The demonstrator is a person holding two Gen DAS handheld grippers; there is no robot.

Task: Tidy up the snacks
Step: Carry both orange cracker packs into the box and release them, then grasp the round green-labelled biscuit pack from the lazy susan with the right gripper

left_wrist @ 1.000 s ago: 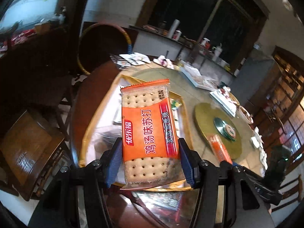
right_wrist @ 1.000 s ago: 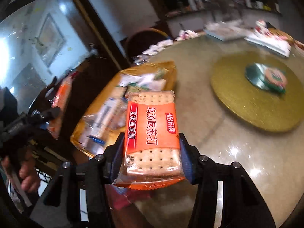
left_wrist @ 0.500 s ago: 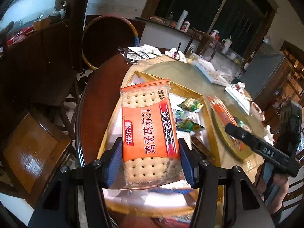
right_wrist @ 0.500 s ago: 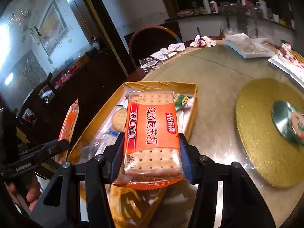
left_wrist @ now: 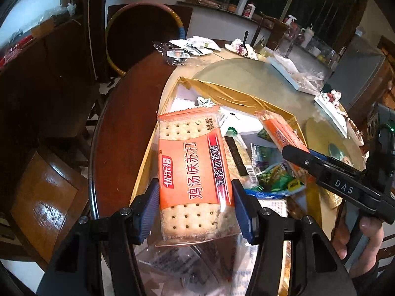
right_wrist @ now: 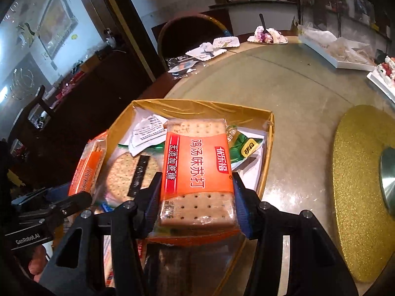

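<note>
My left gripper is shut on an orange soda cracker packet, held above the near end of the gold snack tray. My right gripper is shut on a matching orange cracker packet, also above the tray. Each gripper shows in the other's view: the right one at the tray's right side with its packet, the left one at the tray's left side with its packet. The tray holds green snack packets, a round cracker pack and paper slips.
The tray sits on a round glass-topped table with a gold turntable at the right. Cake plates, wrappers and white trays lie at the far edge. Wooden chairs stand at the left.
Both grippers have moved in over the gold tray with their packets still held. They have come closer together, and each now shows near the other above the tray.
</note>
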